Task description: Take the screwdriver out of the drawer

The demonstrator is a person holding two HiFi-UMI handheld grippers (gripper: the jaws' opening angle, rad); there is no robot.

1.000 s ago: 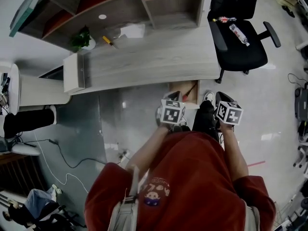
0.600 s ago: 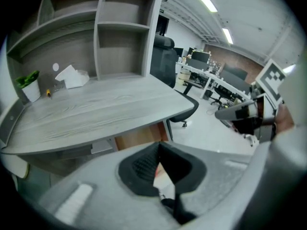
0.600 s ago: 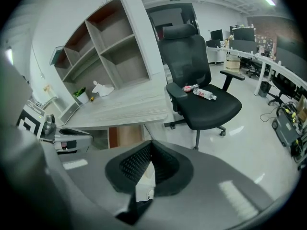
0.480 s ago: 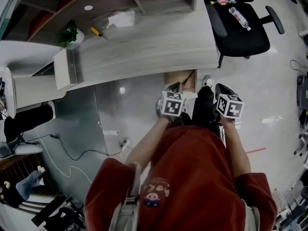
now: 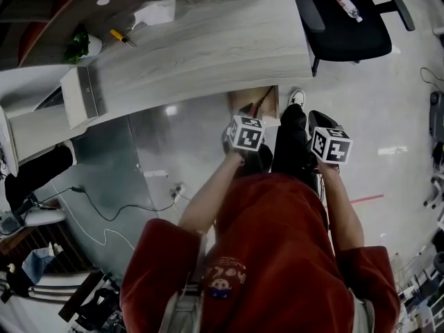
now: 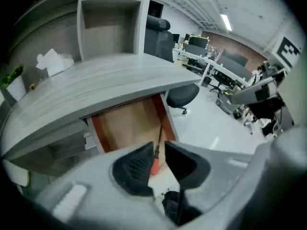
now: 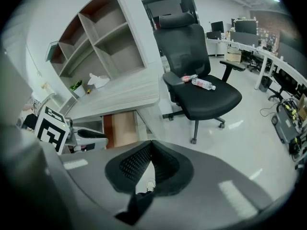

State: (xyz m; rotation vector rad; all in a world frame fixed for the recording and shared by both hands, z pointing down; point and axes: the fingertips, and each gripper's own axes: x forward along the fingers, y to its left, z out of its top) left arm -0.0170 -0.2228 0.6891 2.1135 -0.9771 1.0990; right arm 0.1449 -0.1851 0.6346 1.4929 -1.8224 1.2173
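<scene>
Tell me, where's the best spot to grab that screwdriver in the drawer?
Grab the screwdriver by its fat red handle, coming from above. It lies flat in the open drawer, handle nearest, thin shaft pointing toward the back, so the handle gives most to pinch.

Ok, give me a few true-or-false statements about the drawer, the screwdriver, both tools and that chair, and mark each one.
1. The drawer under the desk is open. True.
2. The left tool is clamped on the screwdriver. False: its jaws have just been opening and stand apart with nothing gripped; the screwdriver lies in the drawer beyond them.
3. The right tool is shut and empty. True.
4. The seat of the office chair is bare. False: a bottle lies on it.
</scene>
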